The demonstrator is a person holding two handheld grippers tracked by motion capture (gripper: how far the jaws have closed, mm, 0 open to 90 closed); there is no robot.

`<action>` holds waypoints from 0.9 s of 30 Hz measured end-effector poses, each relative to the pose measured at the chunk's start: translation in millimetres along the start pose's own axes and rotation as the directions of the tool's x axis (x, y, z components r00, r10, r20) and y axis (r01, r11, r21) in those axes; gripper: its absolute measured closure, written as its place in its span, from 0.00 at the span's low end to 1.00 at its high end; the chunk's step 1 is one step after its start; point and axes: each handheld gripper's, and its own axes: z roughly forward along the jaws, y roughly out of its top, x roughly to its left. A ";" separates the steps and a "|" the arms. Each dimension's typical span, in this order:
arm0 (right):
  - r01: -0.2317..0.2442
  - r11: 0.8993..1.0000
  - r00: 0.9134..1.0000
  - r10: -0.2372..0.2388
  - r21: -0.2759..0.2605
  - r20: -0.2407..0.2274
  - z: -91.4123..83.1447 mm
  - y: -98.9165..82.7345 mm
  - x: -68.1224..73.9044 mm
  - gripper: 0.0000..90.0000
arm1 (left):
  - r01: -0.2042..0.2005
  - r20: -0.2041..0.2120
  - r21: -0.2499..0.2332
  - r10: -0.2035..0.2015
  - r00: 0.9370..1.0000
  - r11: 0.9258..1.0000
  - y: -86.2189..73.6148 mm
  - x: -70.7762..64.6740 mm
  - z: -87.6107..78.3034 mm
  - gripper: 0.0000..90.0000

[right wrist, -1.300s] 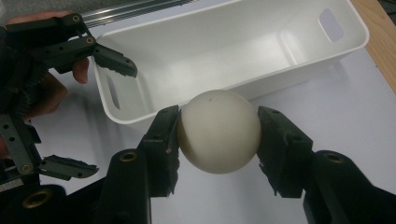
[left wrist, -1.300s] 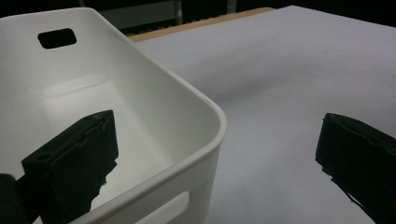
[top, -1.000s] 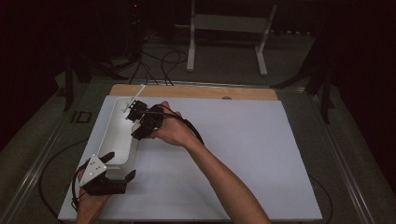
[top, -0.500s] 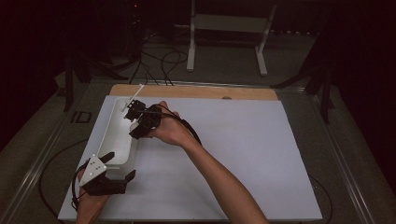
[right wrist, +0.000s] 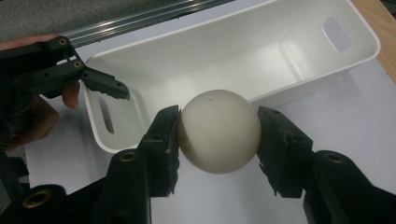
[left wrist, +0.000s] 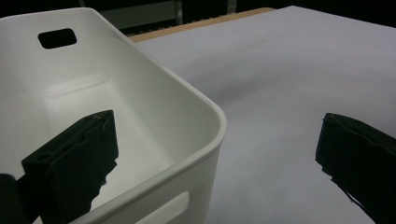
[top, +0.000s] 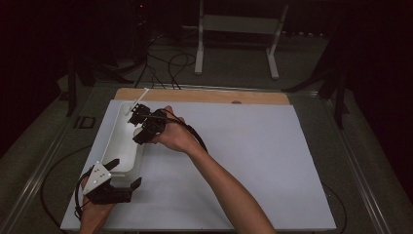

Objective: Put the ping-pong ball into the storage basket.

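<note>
The left hand-held gripper [top: 124,174] straddles the near corner of the bin [top: 122,146], jaws released, one inside, one outside. The right hand-held gripper [right wrist: 217,135] clenches a ball [right wrist: 218,131] by the bin's long rim. Pickup looks done; dropping it in remains. The bin is empty, and the white surface [top: 272,161] to its right lies bare.
</note>
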 end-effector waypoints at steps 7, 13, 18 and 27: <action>-0.009 1.000 1.000 0.009 0.003 0.001 5.2 0.8 -0.6 0.56 | 0.002 0.000 0.000 -0.002 1.000 1.000 0.0 0.0 0.0 0.00; -0.006 1.000 1.000 0.006 0.009 -0.004 8.5 2.4 0.8 0.56 | 0.002 0.000 0.000 -0.002 1.000 1.000 0.1 0.0 0.0 0.00; -0.011 1.000 1.000 0.011 0.008 -0.004 11.2 3.6 0.9 0.56 | 0.003 0.001 0.000 -0.003 1.000 1.000 0.1 0.0 0.0 0.00; -0.012 1.000 1.000 0.012 0.003 0.005 14.5 7.0 1.3 0.56 | 0.004 0.001 0.000 -0.004 1.000 1.000 0.1 0.1 0.0 0.00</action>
